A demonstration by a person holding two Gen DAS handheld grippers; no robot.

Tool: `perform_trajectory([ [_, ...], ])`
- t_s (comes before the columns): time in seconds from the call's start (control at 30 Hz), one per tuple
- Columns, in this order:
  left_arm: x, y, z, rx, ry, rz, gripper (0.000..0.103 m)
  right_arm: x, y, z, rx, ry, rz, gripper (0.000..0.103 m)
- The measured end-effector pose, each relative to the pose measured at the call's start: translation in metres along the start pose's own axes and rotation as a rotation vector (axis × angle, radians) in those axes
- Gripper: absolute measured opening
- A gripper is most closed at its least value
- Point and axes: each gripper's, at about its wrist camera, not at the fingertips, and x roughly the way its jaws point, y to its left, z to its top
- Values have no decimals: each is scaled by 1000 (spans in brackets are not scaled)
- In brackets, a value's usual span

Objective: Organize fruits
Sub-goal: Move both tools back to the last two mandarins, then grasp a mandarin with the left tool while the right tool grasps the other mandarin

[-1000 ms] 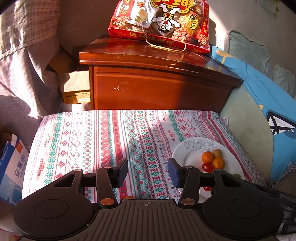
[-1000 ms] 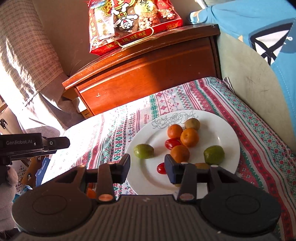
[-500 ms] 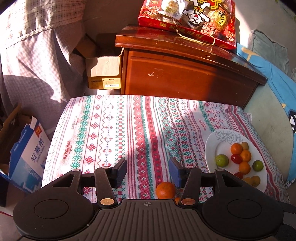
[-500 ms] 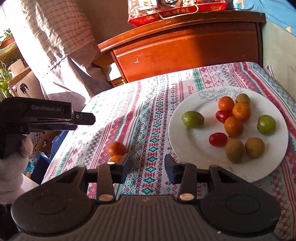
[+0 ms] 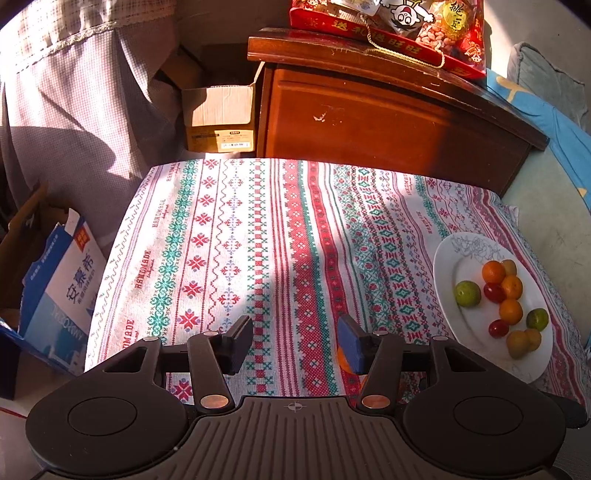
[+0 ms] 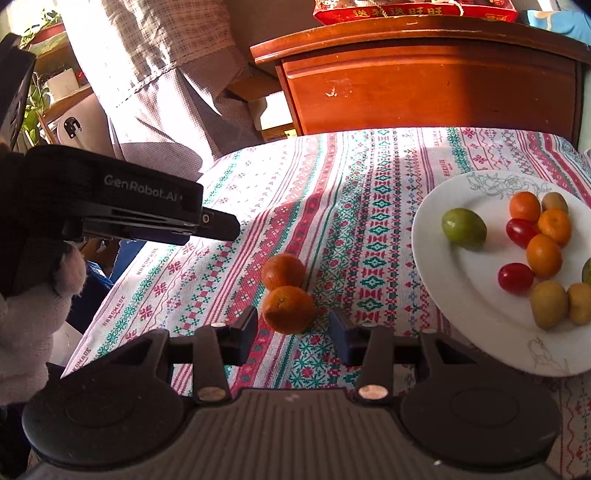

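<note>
Two small oranges lie touching on the patterned cloth, a near one (image 6: pixel 289 309) and a far one (image 6: pixel 283 271). My right gripper (image 6: pixel 293 334) is open, its fingers just short of the near orange on either side. A white plate (image 6: pixel 436 254) to the right holds several small fruits: oranges, red tomatoes, green and yellow-brown ones. My left gripper (image 5: pixel 295 345) is open and empty above the cloth; an orange (image 5: pixel 343 360) peeks out behind its right finger. The plate (image 5: pixel 448 266) sits to its right. The left gripper's body (image 6: pixel 122 206) shows at the left of the right wrist view.
A brown wooden cabinet (image 5: pixel 388 118) stands behind the table with a red snack bag (image 5: pixel 388 18) on top. A cardboard box (image 5: pixel 221 118) and a blue-white carton (image 5: pixel 62 284) sit off the table's left side. A checked curtain (image 6: pixel 159 74) hangs at left.
Both grippers moved left. The right gripper left the plate and now faces the two oranges on the cloth. The left view's orange slipped behind its right finger.
</note>
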Motion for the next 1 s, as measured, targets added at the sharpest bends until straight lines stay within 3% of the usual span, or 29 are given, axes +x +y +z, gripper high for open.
perform_trajectory([
  [0.17, 2, 4, -2, -10, 11, -3, 50, 6, 6, -2, -36, -15, -18, 44],
  [0.23, 4, 4, -3, -11, 17, -1, 50, 7, 8, -3, -51, -14, -16, 33],
  [1.0, 24, -35, -18, 74, 25, -75, 49, -25, -29, -12, 62, -2, -113, 33],
])
